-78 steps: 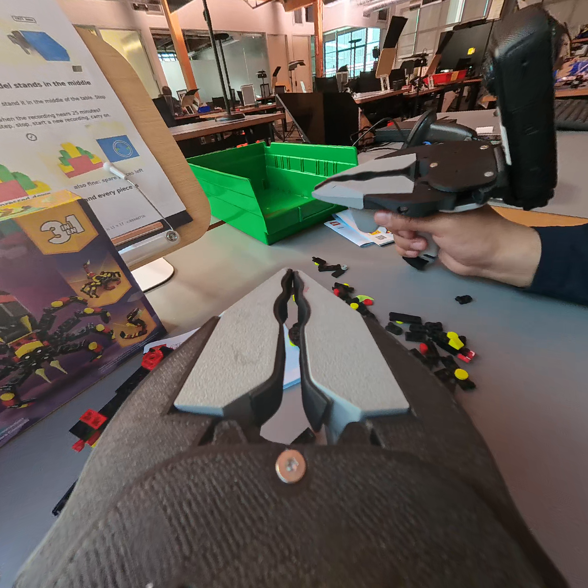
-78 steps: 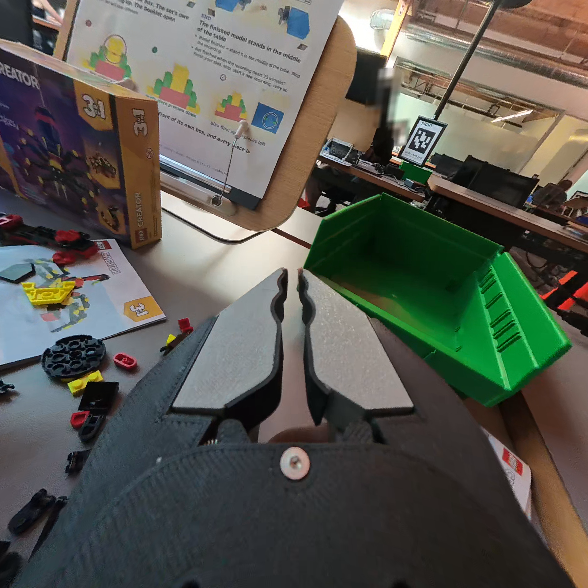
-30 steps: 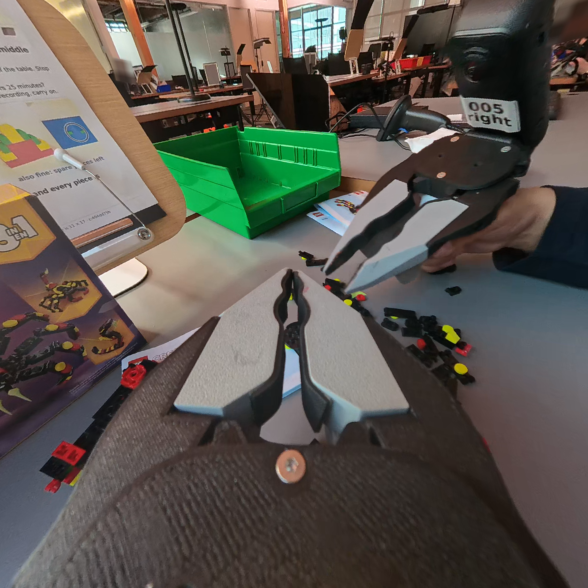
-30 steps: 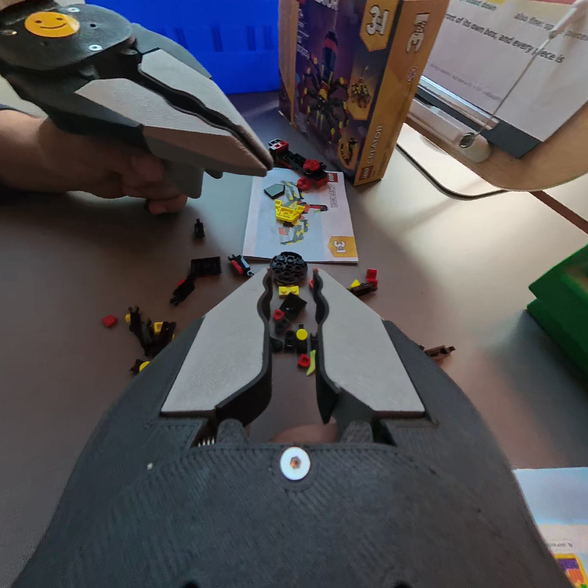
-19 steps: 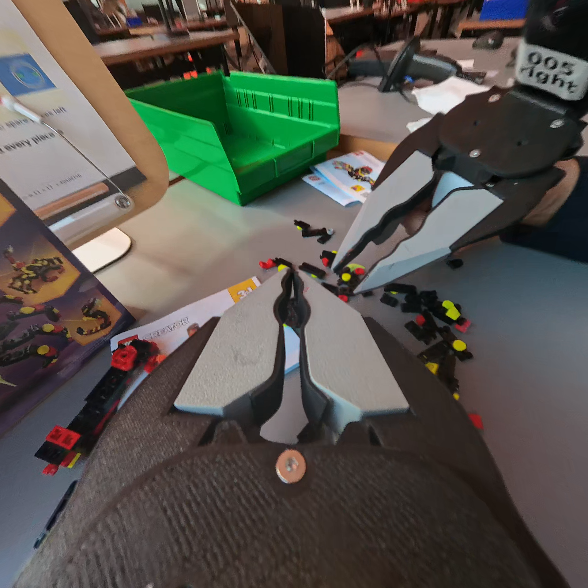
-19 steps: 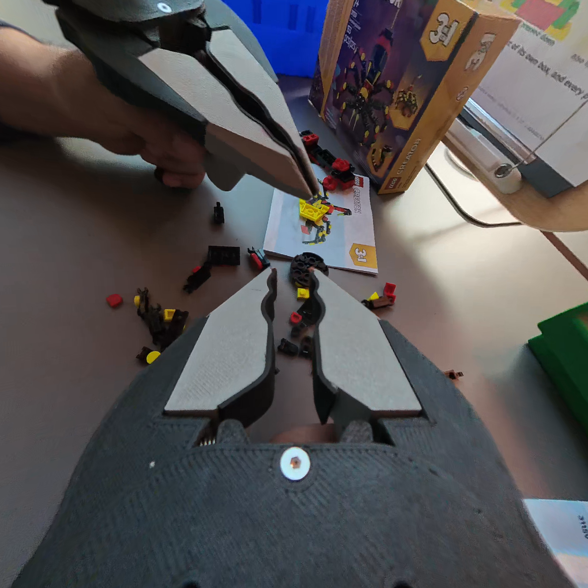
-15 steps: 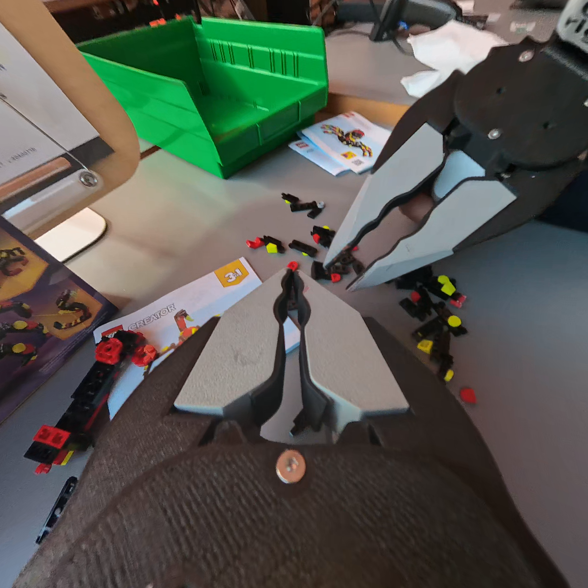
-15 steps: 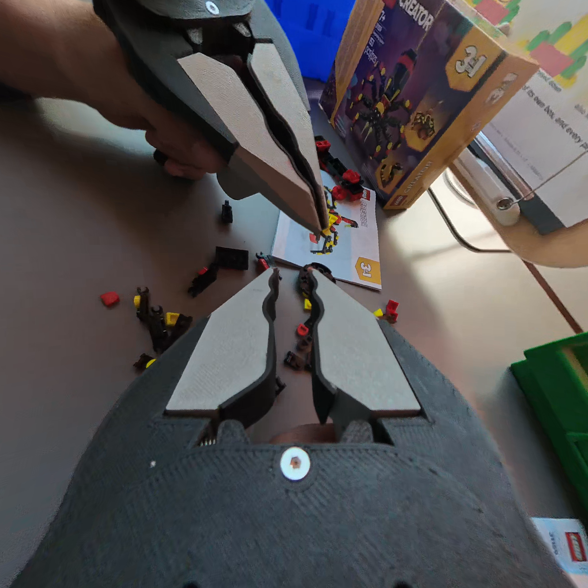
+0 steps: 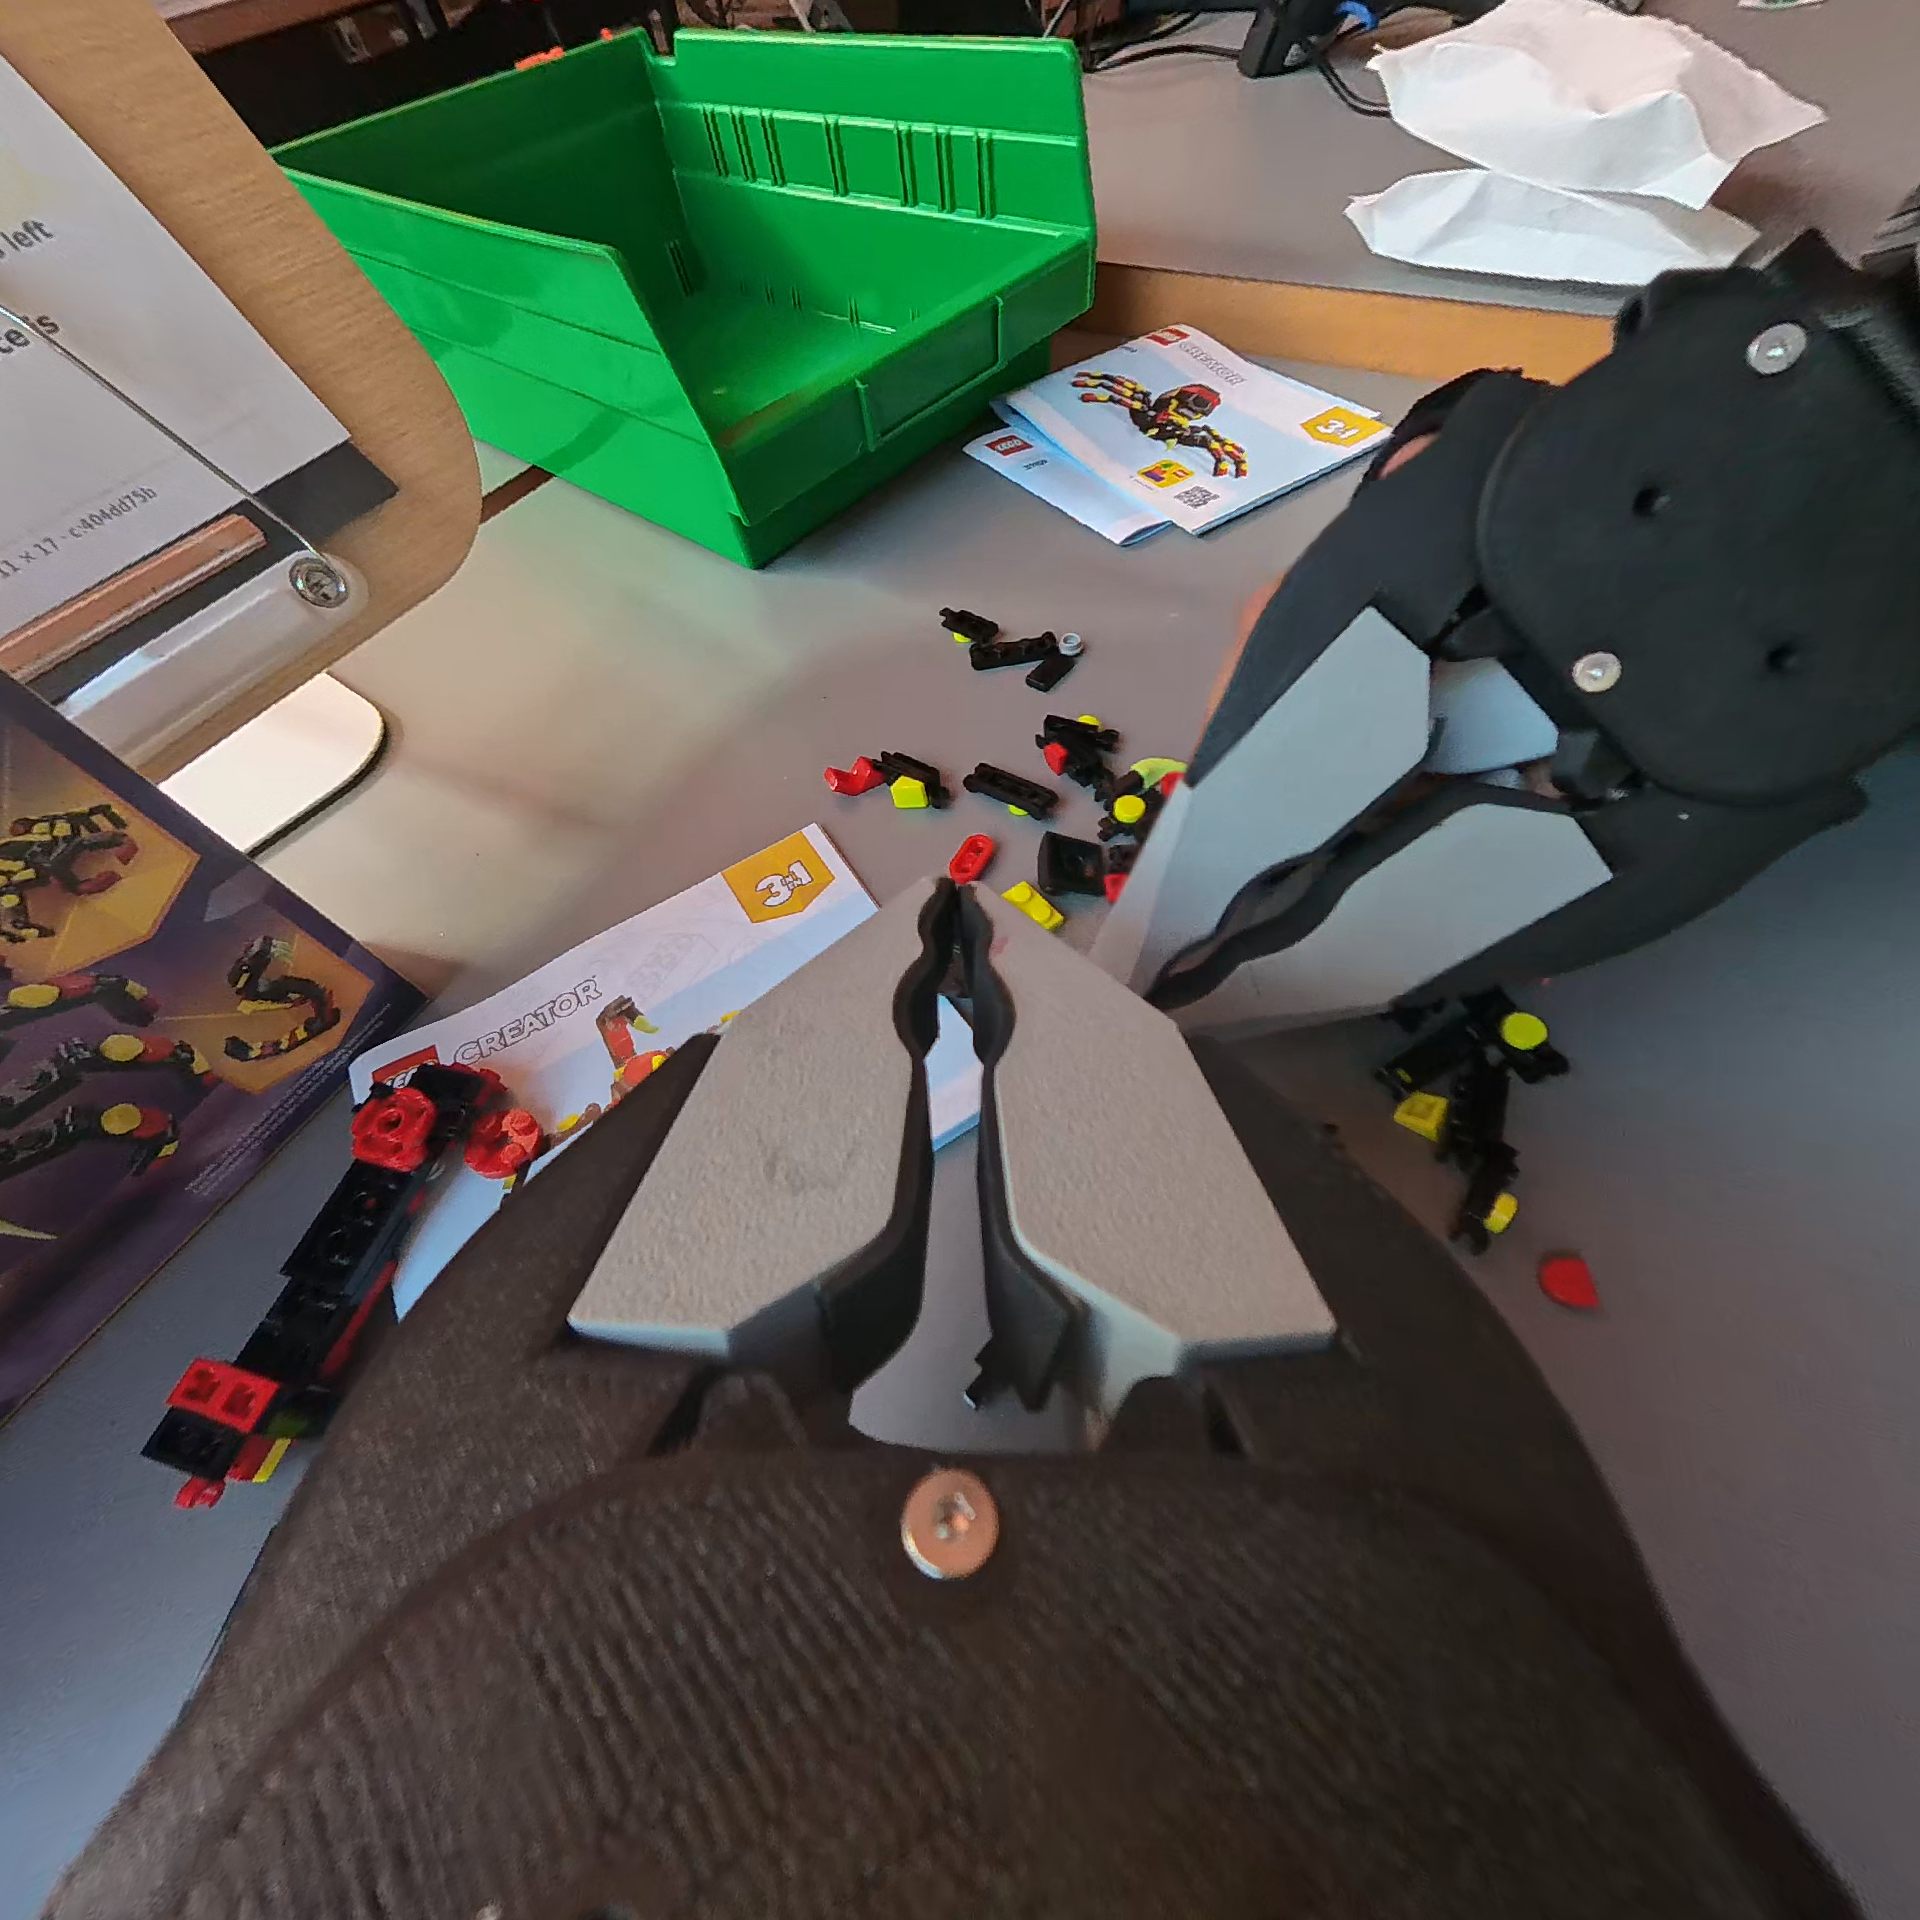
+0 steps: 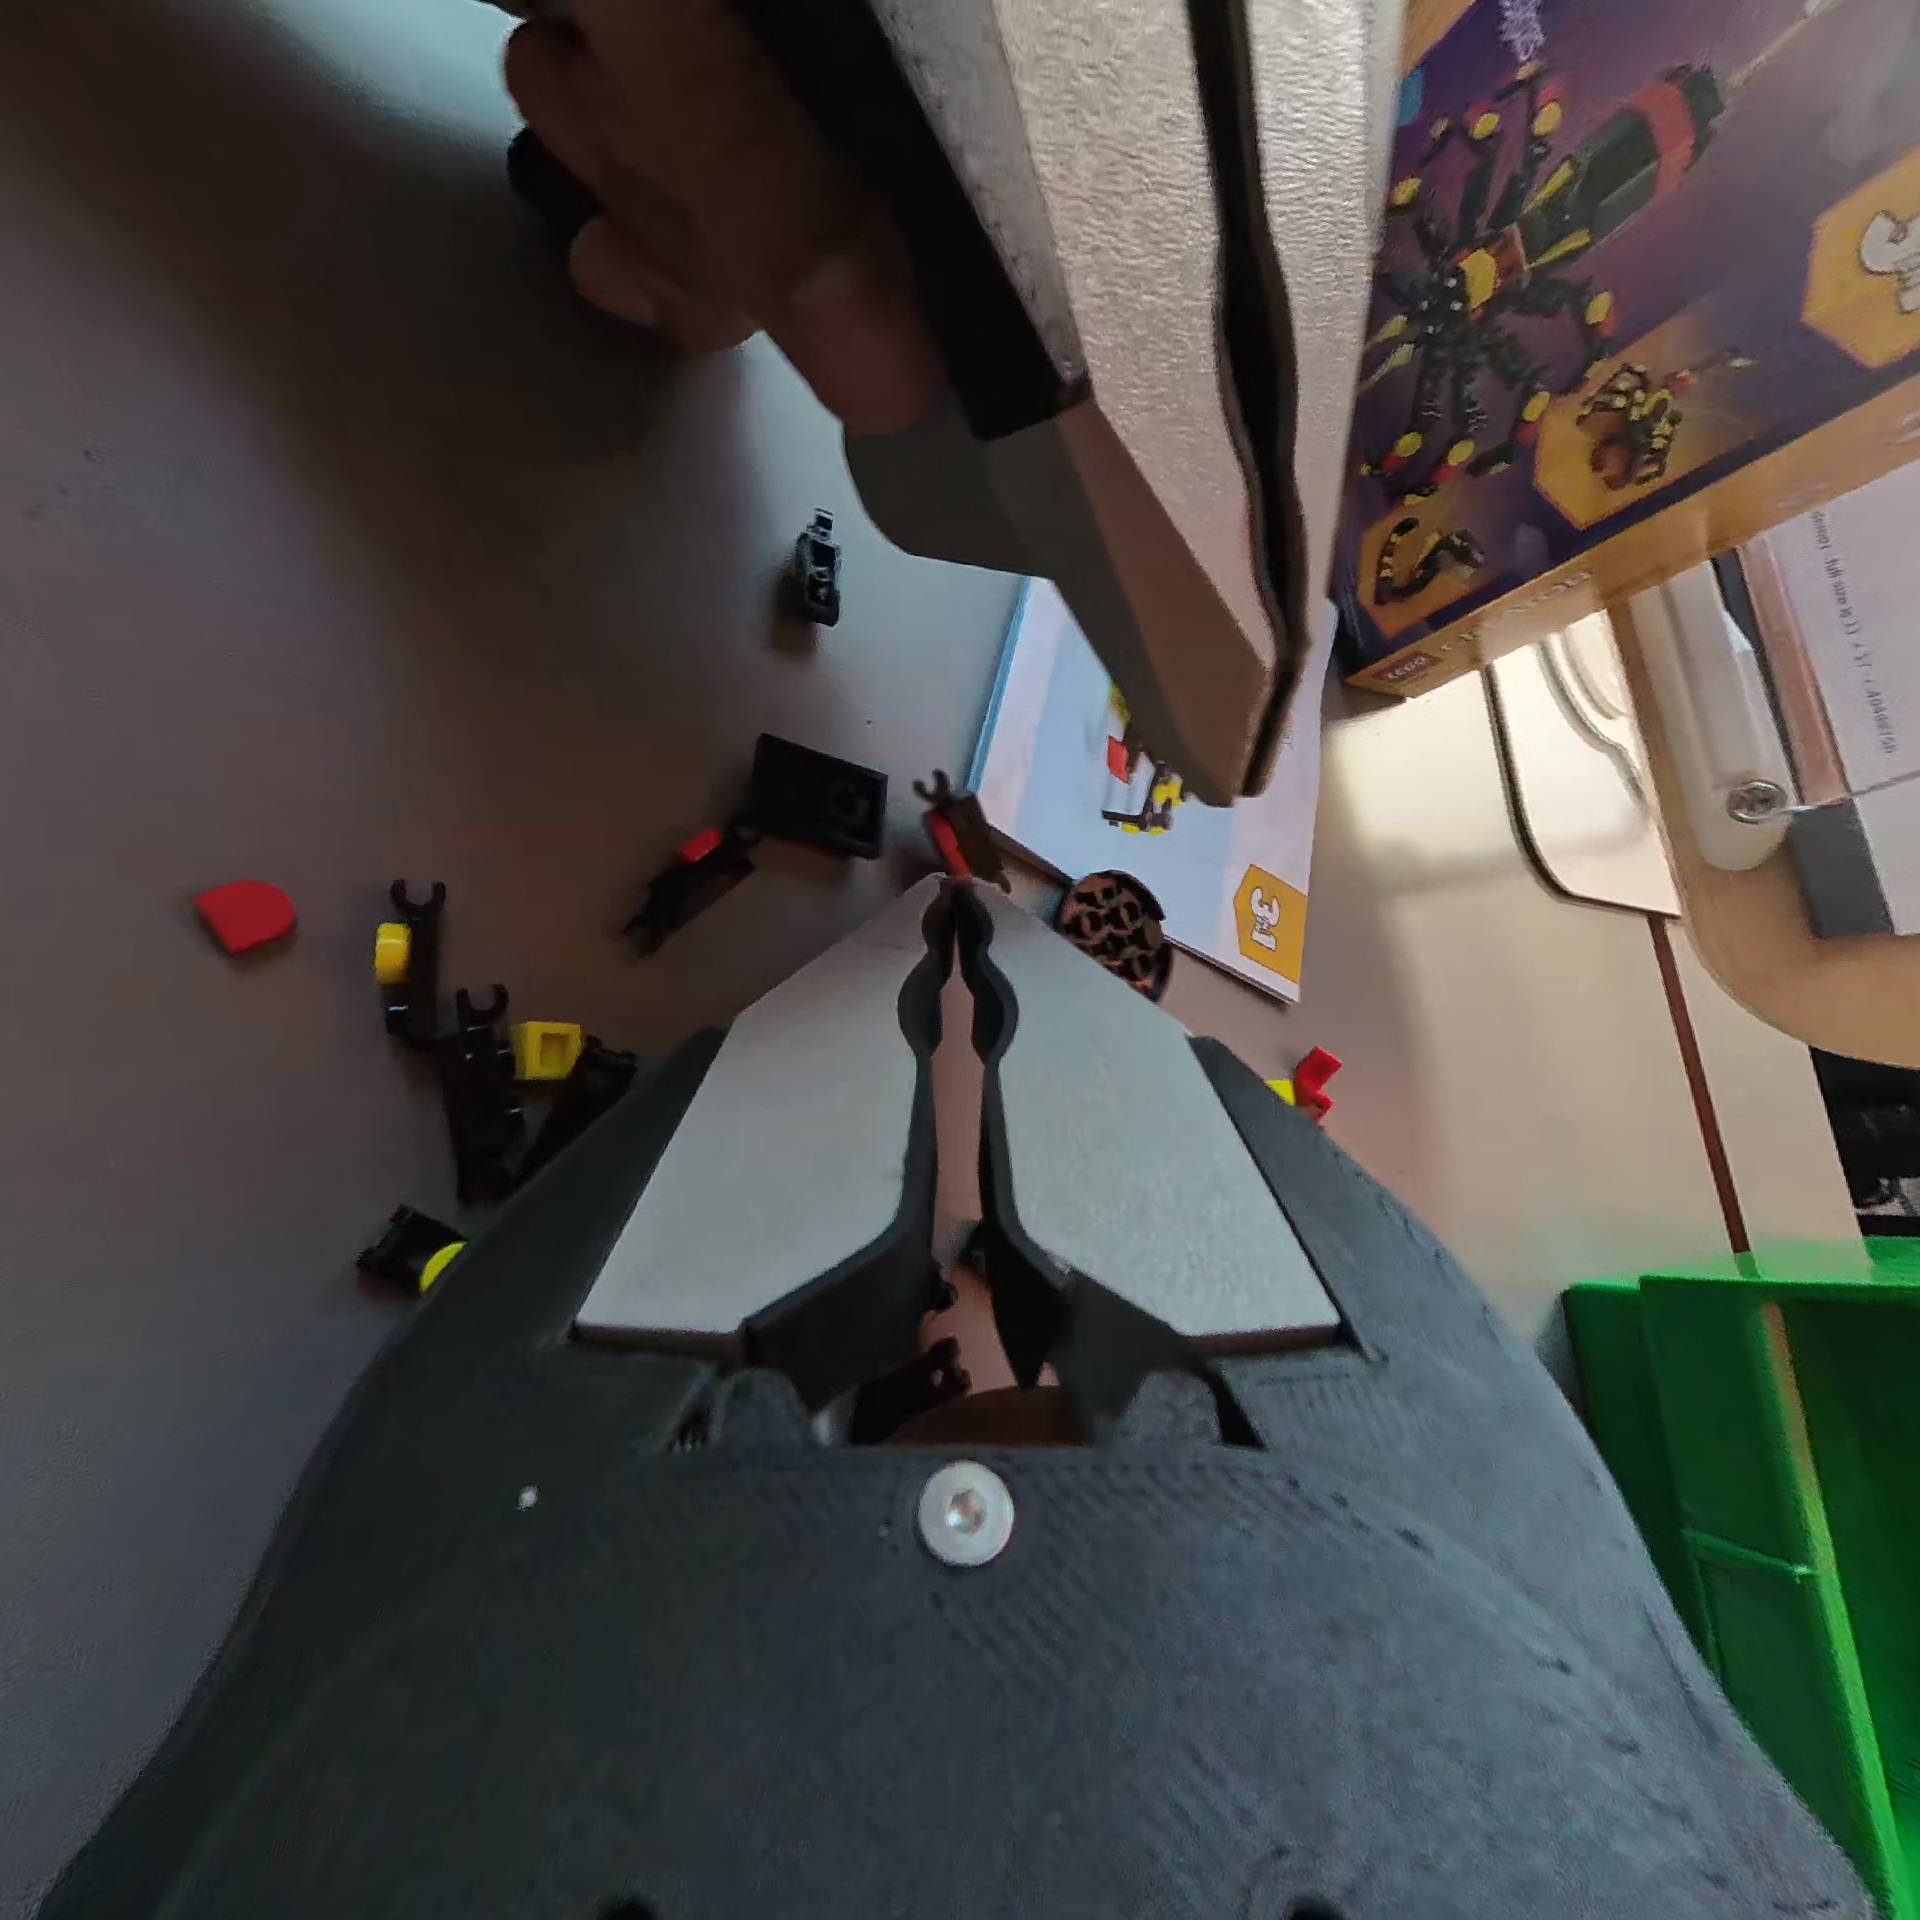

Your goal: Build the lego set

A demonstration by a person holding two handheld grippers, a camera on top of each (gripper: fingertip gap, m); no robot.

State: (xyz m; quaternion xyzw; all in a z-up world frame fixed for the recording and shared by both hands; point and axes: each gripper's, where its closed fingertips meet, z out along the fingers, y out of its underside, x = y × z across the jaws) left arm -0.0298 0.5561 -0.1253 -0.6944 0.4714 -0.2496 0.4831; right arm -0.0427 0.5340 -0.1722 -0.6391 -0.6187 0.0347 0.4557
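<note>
My left gripper (image 9: 956, 896) is shut, its tips over the corner of an open instruction booklet (image 9: 665, 966), with nothing seen between them. My right gripper (image 10: 951, 896) is shut on a small red and black piece (image 10: 958, 831) at its tips, low over the grey table. In the left wrist view it (image 9: 1138, 982) comes in from the right, tips just beside my left finger. The left gripper (image 10: 1242, 784) hangs over the booklet (image 10: 1216, 873) in the right wrist view. A black and red partial build (image 9: 343, 1236) lies at the left. Loose black, yellow and red pieces (image 9: 1039, 800) lie scattered.
A green bin (image 9: 748, 260) stands at the back, a second booklet (image 9: 1174, 436) beside it. The purple set box (image 9: 135, 1039) and a wooden sign stand (image 9: 239, 260) are at the left. A black round plate (image 10: 1117, 930), a black square plate (image 10: 821, 795) and a red tile (image 10: 244, 914) lie near. My right fingertips sit around 5 cm from my left ones.
Both grippers have come down close to the table and toward each other. My right gripper has gone from open to shut, on the small piece. My left gripper stays shut.
</note>
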